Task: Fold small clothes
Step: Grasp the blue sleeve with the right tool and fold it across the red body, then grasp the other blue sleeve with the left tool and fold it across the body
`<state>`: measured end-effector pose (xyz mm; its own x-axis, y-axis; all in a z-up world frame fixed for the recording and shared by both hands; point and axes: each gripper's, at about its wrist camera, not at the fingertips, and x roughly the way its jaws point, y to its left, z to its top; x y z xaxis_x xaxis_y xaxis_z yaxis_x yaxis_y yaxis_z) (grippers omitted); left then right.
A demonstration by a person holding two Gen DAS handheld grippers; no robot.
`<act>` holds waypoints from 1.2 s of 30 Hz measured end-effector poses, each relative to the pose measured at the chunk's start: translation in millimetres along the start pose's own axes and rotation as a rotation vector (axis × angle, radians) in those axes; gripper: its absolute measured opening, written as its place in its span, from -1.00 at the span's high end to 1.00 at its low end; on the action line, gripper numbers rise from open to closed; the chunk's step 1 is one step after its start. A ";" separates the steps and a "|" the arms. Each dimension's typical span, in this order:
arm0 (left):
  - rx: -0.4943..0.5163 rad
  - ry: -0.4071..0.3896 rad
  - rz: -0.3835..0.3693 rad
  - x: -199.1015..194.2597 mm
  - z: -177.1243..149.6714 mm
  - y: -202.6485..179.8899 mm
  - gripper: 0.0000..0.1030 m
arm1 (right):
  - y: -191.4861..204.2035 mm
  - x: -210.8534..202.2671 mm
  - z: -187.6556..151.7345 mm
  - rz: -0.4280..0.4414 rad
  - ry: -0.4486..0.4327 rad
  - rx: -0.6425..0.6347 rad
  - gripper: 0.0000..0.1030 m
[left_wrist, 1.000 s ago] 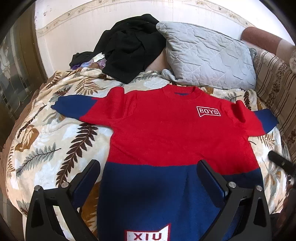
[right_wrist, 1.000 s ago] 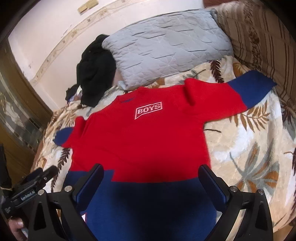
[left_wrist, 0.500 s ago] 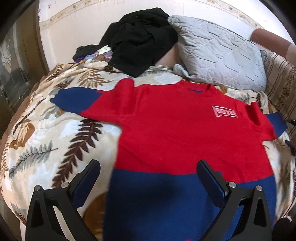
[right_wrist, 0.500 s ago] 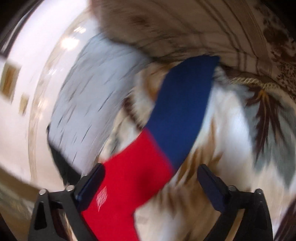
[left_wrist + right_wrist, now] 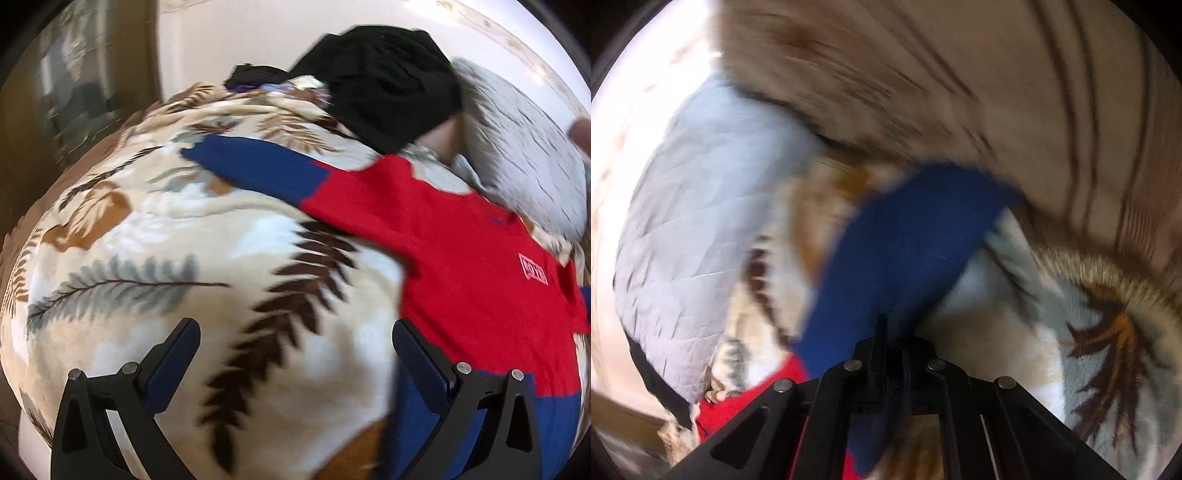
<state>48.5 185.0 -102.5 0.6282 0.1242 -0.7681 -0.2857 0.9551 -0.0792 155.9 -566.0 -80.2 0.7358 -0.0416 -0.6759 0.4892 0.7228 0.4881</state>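
A red sweater [image 5: 461,258] with blue cuffs and a blue hem lies flat on a leaf-patterned blanket [image 5: 184,229]. Its blue left sleeve [image 5: 258,166] stretches out toward the upper left. My left gripper [image 5: 295,343] is open above the bare blanket just left of the sweater's body, with nothing between its fingers. In the blurred right wrist view my right gripper [image 5: 882,325] is shut, its tips pinching the blue end of the right sleeve [image 5: 916,229], where the cloth bunches.
A grey quilted pillow [image 5: 517,155] and a heap of black clothes [image 5: 384,85] lie at the head of the bed against a white wall. A striped brown cushion [image 5: 960,92] rises just beyond the right sleeve. The pillow [image 5: 701,221] is left of that sleeve.
My left gripper has swung left from the sweater's hem to the blanket near the left sleeve. My right gripper moved to the right sleeve and went from wide open to shut on it.
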 end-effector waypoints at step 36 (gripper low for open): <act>0.098 0.065 -0.399 19.3 74.8 -140.9 -1.00 | 145.6 -34.6 -233.4 0.470 0.217 -0.355 -0.96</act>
<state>154.9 73.0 -58.6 0.6277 -0.2749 -0.7283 0.0432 0.9464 -0.3200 92.4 -298.4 -114.6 0.7040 0.4505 -0.5490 -0.0763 0.8165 0.5723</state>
